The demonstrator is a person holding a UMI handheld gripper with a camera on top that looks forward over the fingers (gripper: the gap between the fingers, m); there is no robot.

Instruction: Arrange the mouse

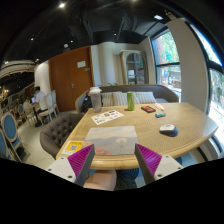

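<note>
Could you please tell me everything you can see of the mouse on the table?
The mouse is a small, dark, rounded thing lying flat on the light wooden table, towards its far side, well beyond the fingers of the hand-held gripper. It seems to rest on a paler flat patch, perhaps a mat. Nothing else touches it. Buttons, wheel and any cable are too small to make out. The gripper's fingers are open and hold nothing.

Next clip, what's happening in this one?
A hand-held claw hangs open over a wooden table, holding nothing. Just ahead of its fingers lies a white box. The mouse sits further off, beyond the fingers, near the table's far side, untouched. Papers, a green bottle and a yellow item also lie on the table.
</note>
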